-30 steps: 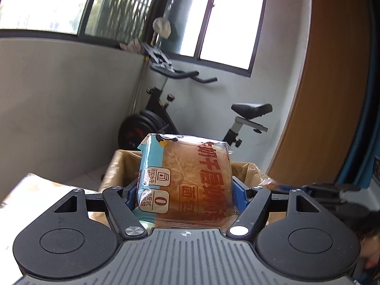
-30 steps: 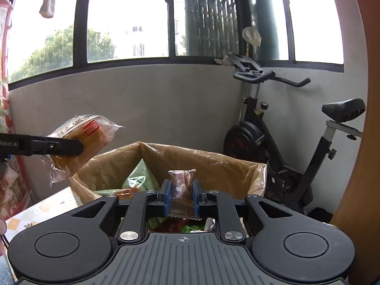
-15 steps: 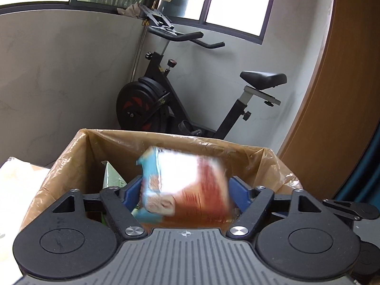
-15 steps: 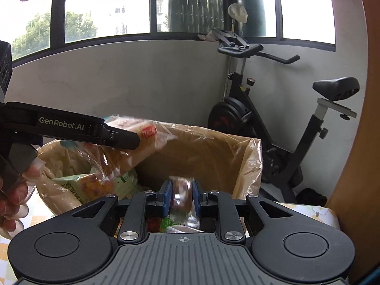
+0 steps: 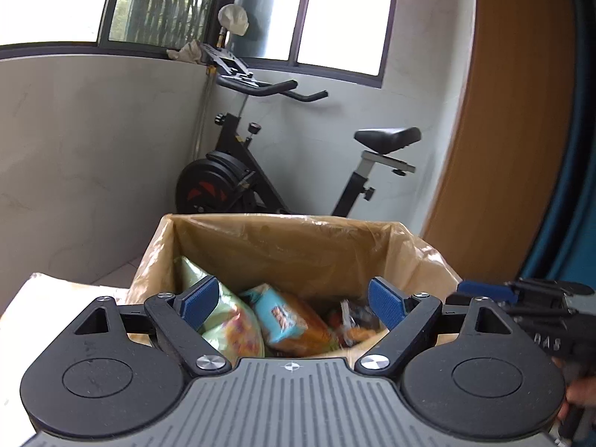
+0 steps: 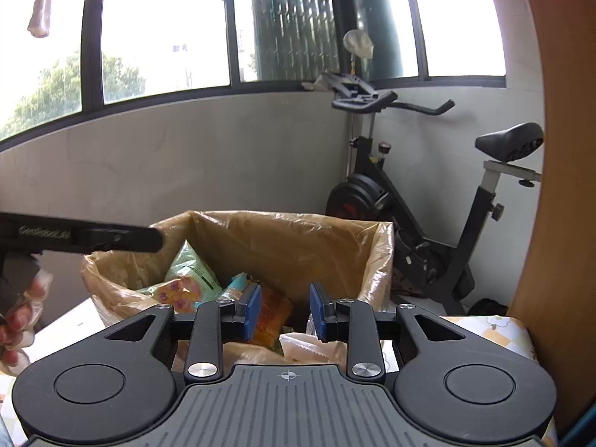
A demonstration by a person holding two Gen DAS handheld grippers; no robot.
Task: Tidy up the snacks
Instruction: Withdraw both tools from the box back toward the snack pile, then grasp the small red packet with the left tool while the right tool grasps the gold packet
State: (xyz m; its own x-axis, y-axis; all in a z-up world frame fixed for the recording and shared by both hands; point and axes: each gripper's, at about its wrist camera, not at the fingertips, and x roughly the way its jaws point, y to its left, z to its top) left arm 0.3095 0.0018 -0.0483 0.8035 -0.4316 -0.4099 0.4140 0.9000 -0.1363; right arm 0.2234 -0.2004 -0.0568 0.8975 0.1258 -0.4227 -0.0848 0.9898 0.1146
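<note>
Left tool wide open, empty – right tool part-open, empty – both above box.

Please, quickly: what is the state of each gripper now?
Left gripper: open, holding nothing.
Right gripper: open, holding nothing.

Daylight floods in through the windows, whose panes are blown out to white. The wall below is evenly lit with soft shadows. Fisheye distortion curves the wooden panel and window frames near the edges. Both views are sharp, with slight blur at the margins.
</note>
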